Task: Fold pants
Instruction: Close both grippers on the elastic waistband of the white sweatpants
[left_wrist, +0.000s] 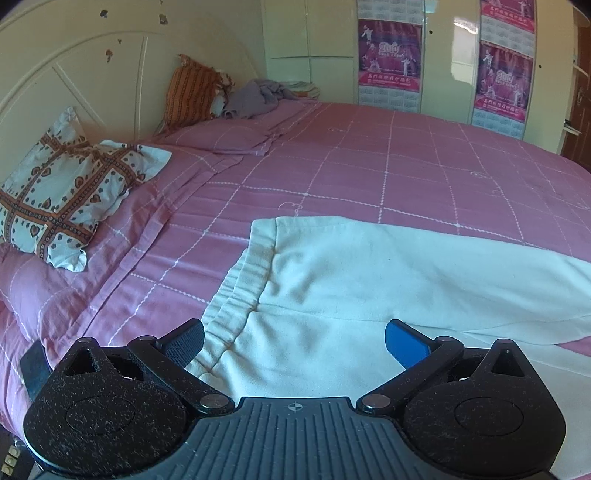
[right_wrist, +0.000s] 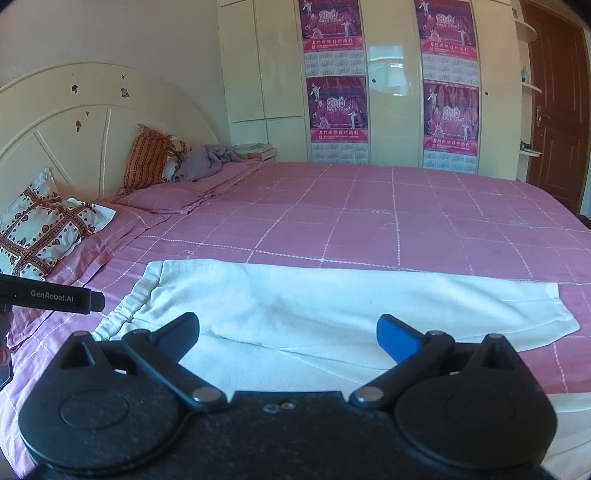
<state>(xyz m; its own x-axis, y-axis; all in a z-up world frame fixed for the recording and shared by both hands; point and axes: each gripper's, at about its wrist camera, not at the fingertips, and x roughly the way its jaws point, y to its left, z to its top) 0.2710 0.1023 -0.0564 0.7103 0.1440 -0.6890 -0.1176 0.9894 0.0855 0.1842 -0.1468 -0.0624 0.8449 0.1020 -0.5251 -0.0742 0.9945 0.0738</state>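
White pants (left_wrist: 369, 273) lie flat on the pink checked bed, waistband (left_wrist: 240, 291) to the left, legs running right. In the right wrist view the pants (right_wrist: 332, 302) show whole, with the leg ends (right_wrist: 557, 310) at the right. My left gripper (left_wrist: 294, 343) is open and empty, just above the waistband end. My right gripper (right_wrist: 288, 334) is open and empty, above the pants' near edge at mid length. The left gripper's body (right_wrist: 51, 295) shows at the left edge of the right wrist view.
Pink bedspread (right_wrist: 369, 214) covers a wide bed. A patterned pillow (left_wrist: 62, 192) lies at the left, an orange pillow (left_wrist: 192, 92) and grey cloth (left_wrist: 255, 96) by the cream headboard (left_wrist: 74, 74). Wardrobe with posters (right_wrist: 336, 81) stands behind; a brown door (right_wrist: 554, 103) is at the right.
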